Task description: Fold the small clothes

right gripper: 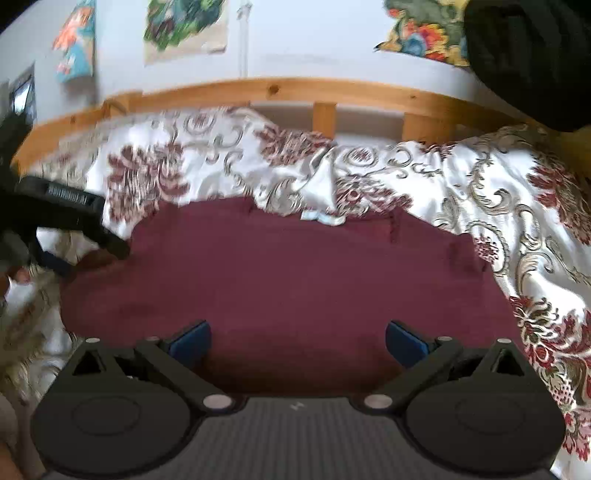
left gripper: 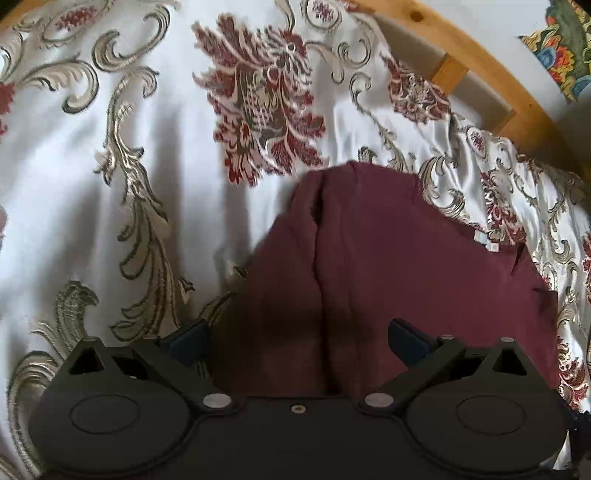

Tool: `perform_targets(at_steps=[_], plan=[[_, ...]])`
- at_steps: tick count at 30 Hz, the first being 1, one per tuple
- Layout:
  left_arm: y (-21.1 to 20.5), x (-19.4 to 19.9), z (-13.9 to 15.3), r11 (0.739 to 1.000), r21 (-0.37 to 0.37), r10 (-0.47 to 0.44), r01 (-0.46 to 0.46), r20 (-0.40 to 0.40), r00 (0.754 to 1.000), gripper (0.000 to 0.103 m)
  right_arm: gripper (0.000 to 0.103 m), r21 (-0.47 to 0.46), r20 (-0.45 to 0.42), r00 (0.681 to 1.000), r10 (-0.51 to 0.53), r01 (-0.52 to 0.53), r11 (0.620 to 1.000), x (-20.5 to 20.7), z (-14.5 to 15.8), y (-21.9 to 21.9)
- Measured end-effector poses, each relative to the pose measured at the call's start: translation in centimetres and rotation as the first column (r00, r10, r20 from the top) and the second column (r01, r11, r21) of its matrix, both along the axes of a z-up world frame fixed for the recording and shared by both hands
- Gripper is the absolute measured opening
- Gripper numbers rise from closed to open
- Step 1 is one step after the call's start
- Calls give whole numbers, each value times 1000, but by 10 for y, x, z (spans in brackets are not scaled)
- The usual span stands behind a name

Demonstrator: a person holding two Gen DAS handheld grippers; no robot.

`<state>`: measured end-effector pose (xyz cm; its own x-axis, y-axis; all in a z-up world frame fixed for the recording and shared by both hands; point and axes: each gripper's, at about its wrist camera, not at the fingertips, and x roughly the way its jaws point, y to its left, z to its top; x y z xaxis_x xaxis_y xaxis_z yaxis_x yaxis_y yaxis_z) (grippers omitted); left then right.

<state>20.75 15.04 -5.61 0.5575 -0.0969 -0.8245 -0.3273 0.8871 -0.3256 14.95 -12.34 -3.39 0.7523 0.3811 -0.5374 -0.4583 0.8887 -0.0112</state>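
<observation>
A dark maroon garment [left gripper: 399,266] lies flat on a white bedspread with a red and gold floral pattern [left gripper: 110,184]. It also shows in the right wrist view [right gripper: 295,280], with a small white label [right gripper: 325,218] at its far edge. My left gripper [left gripper: 297,341] is open, with its jaws wide above the garment's near left part, where a fold ridge runs. My right gripper [right gripper: 297,341] is open above the garment's near edge. The left gripper also shows at the garment's left end in the right wrist view [right gripper: 70,236].
A wooden bed rail [right gripper: 280,92] runs along the far side of the bed, with a white wall and colourful pictures [right gripper: 184,26] behind it. A dark object [right gripper: 532,55] fills the top right corner. The bedspread is wrinkled near the rail [right gripper: 325,173].
</observation>
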Motion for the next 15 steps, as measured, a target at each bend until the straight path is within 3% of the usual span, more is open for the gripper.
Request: perform_targets(at_steps=[5,11,15], plan=[[2,7,-9,1000,5,2,-1,-36,999,102,103,-99,-98,995,11,-21,995,13,-14,15],[-3,15,-12,999,37,-23,26,-64,998,102,103,-81,-127,992,8,-19,997,14,-19,12],[2,16,-8,1000,-11,-5,5,-21,1000,102,103,-68,-145,989,7,-17,998,17,-20,10]])
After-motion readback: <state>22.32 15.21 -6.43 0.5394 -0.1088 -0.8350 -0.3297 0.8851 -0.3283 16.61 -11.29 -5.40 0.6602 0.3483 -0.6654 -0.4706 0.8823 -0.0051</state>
